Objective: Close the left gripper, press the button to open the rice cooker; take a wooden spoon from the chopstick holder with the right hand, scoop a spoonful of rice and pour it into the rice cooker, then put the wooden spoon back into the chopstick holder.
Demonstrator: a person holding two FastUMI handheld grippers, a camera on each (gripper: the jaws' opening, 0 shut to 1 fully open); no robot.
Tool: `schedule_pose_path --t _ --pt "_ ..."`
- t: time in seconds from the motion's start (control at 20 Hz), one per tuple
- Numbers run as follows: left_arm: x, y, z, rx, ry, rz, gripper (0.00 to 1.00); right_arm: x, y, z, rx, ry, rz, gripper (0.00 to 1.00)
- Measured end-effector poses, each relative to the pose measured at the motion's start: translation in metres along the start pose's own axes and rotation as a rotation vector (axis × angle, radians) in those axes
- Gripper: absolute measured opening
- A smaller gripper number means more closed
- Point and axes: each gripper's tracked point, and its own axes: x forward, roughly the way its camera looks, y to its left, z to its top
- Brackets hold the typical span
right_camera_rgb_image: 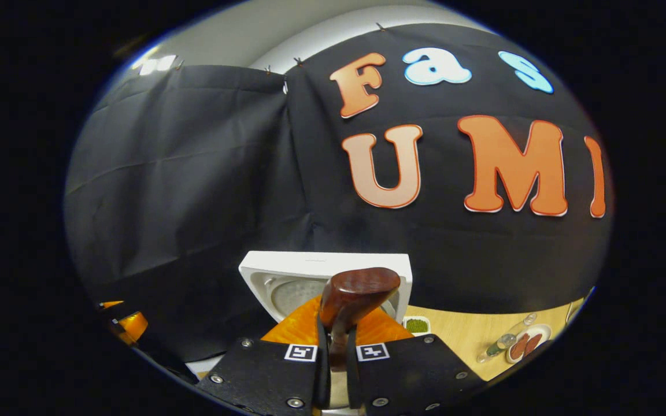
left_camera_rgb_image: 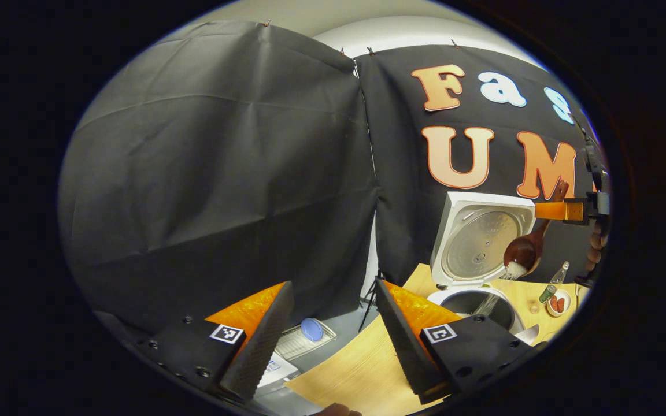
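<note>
Even, soft overhead light is falling across both views, casting little shadow. The fisheye lens is bending the edges strongly. A sheen is showing on the wooden spoon (right_camera_rgb_image: 356, 297), and falling rice (left_camera_rgb_image: 486, 303) is smearing into blur.

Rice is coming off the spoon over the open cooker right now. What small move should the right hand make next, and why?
Probably hold the tilt a moment longer. In the left gripper view the wooden spoon is tipped over the pot under the raised lid, and rice is falling with some white left at the bowl's lip. The right gripper is shut on the handle. Once empty, level it and go to the holder.
</note>
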Motion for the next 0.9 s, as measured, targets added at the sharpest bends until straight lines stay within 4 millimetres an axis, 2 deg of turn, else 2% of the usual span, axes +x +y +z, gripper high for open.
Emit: schedule_pose_path --t 0.15,0.35,0.45,0.65,0.9 --pt "-0.001 -0.002 0.000 -0.007 0.002 0.000 0.96 -0.013 0.015 0.015 -0.148 -0.062 0.025 0.11" --pt "-0.005 -0.004 -0.004 -0.007 0.013 0.000 0.97 -0.023 0.044 0.018 -0.297 -0.106 0.080 0.11" --pt "-0.009 -0.005 -0.004 -0.004 0.012 0.000 0.97 -0.028 0.050 0.017 -0.343 -0.115 0.087 0.11" --pt "-0.018 -0.011 0.000 0.015 -0.001 0.003 0.97 -0.037 0.040 0.013 -0.294 -0.105 0.073 0.11" --pt "-0.029 -0.037 0.005 0.013 -0.006 -0.020 0.97 -0.068 -0.012 0.000 -0.094 -0.049 0.035 0.11"
